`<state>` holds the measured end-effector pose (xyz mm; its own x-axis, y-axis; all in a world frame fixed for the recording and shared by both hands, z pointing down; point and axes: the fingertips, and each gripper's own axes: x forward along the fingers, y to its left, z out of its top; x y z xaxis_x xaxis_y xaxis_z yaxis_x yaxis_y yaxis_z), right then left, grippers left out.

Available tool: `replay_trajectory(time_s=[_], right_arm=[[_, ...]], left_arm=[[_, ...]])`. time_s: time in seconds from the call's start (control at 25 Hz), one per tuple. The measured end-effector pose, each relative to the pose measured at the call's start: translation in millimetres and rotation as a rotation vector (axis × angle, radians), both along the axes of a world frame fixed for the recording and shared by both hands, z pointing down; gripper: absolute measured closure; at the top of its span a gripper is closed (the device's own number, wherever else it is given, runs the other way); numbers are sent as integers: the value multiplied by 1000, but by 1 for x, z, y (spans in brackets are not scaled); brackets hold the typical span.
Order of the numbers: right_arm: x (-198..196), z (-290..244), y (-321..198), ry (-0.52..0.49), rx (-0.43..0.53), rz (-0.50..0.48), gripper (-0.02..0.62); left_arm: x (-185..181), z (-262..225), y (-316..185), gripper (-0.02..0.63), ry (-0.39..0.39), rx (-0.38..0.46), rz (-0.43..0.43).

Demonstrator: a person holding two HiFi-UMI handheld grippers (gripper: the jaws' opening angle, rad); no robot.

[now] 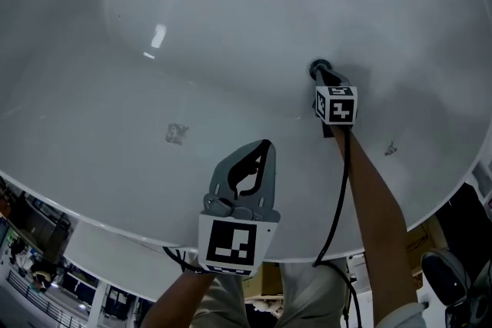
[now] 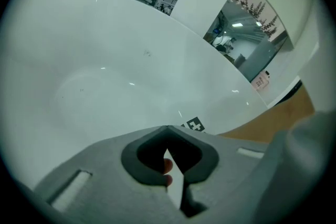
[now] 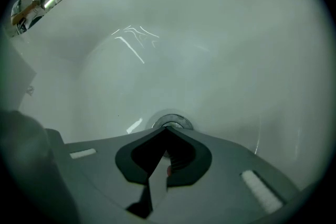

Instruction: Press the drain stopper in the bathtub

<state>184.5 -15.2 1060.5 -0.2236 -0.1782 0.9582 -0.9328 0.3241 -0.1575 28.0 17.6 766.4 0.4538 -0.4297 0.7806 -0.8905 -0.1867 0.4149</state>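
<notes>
Fingertips [image 3: 157,136] of the right gripper [image 3: 168,129] are pressed together, their grey points meeting with nothing between them. Right at 12 o'clock from the points sits the drain stopper [image 3: 171,121]. It is a small round piece with a shiny metal ring and a darker middle, and only its far arc shows above the closed jaws. The points reach its near edge, but whether they bear on it cannot be told.

In the head view the stopper [image 1: 316,67] is a dark round spot in the white floor of the bathtub [image 1: 192,42], at about 2 o'clock from the middle of the picture. The right gripper [image 1: 322,74] comes down on it from 5 o'clock. Its marker cube [image 1: 336,104] is just behind, with a black cable [image 1: 342,180] trailing along the outstretched forearm [image 1: 377,188].

The left gripper [image 1: 266,143] is also closed and empty, its tips touching in its own view [image 2: 168,127]. It hangs over the near side of the tub, well apart from the stopper, at about 7 o'clock from it. Its marker cube [image 1: 231,243] sits above the tub's rim [image 1: 92,230].

The tub's floor [image 3: 210,34] is smooth and glossy, with a few pale light streaks.
</notes>
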Motion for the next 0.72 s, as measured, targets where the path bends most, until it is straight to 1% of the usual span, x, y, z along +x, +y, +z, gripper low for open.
replay_trajectory(time_s=[0.16,0.24,0.32,0.52,0.6,0.72], right_arm=[[-2,9,2,19,-24,-11,592],[-1,10,3,30,-26,-10,592],[0,10,1,30,-32,-6,592],[-1,12,3,22,-77,-22,592],[-1,7,2,30,-72,-17,592],[-2,-3,9,15,-66,-25,592]], left_arm=[[-3,19,4,607,-17,-80,-28],[-2,22,3,607,-28,-92,-33],[4,24,2,607,-16,-101,-22],[17,19,1,607,1,-83,27],[21,13,1,607,7,-75,33],[25,4,2,607,9,-67,39]])
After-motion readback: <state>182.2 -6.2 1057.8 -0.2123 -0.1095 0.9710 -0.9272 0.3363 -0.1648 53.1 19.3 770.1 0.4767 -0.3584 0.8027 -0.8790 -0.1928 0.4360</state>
